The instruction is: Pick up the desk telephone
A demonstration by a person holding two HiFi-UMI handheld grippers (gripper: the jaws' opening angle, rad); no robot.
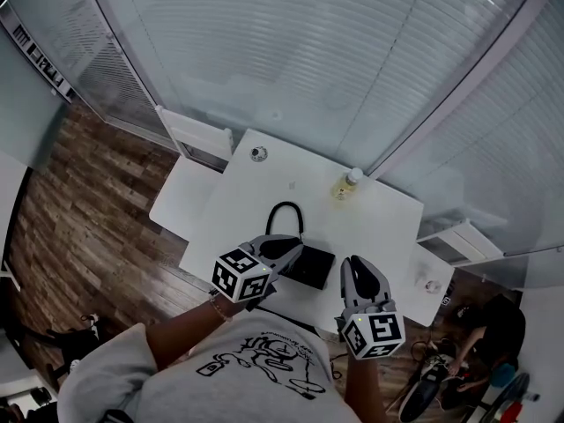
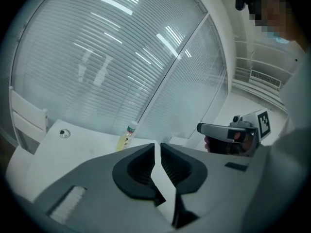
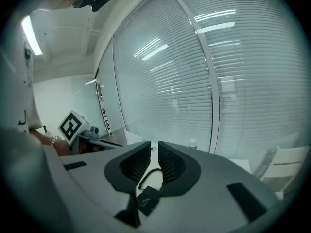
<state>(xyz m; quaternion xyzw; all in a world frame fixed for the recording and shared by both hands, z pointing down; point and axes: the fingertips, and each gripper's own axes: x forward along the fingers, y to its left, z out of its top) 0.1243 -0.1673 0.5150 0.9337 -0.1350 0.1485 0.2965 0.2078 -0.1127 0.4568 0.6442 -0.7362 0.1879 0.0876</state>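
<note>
The desk telephone (image 1: 311, 268) is a flat black unit near the front edge of the white table (image 1: 264, 192), with its black cord (image 1: 284, 211) looping away from me. In the right gripper view the telephone (image 3: 147, 198) and its cord show through the slit between the jaws. My left gripper (image 1: 297, 251) hovers over the phone's left end, shut and holding nothing. It looks the same in its own view (image 2: 157, 146). My right gripper (image 1: 356, 263) hangs just right of the phone, shut and holding nothing (image 3: 154, 148).
A small bottle of yellow liquid (image 1: 345, 184) stands at the table's far edge. A round fitting (image 1: 257, 153) sits at the far left corner. White chairs (image 1: 196, 134) flank the table. A low white side table (image 1: 179, 197) is at the left. Glass walls with blinds close the back.
</note>
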